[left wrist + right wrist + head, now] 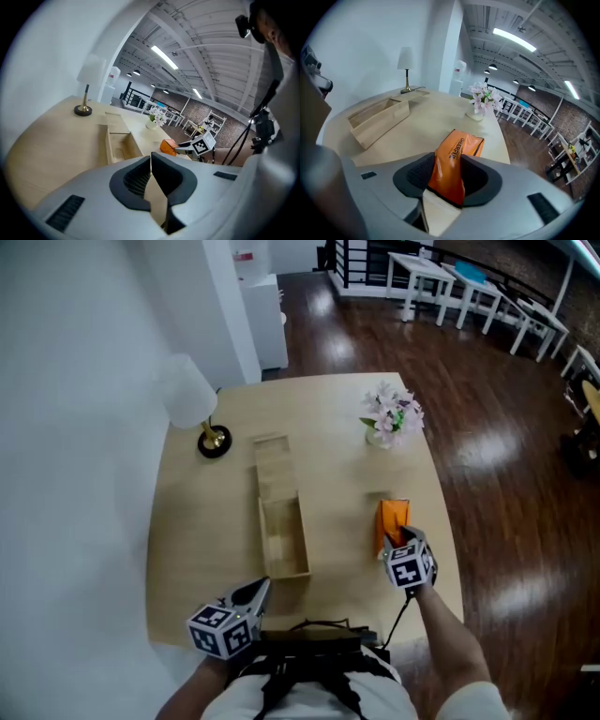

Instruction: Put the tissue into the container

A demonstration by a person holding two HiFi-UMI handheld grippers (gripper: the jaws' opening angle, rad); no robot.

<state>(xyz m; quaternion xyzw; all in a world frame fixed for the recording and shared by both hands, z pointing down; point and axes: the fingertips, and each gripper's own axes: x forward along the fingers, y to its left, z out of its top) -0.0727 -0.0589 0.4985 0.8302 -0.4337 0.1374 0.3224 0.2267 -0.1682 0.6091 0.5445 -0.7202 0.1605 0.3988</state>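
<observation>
An orange tissue pack (392,518) lies at the table's right front, its near end pinched in my right gripper (398,540). In the right gripper view the pack (458,151) is squeezed narrow between the dark pads, so that gripper (447,177) is shut on it. The long open wooden container (265,540) lies along the middle of the table, left of the pack; it shows in the right gripper view (377,119) too. My left gripper (262,587) hovers at the table's near edge just before the container's near end, jaws together and empty (151,157).
A white-shaded lamp (195,399) on a brass foot stands at the far left of the table. A vase of pale flowers (391,416) stands far right. The table's right edge (450,521) drops to a dark wood floor close beside the pack.
</observation>
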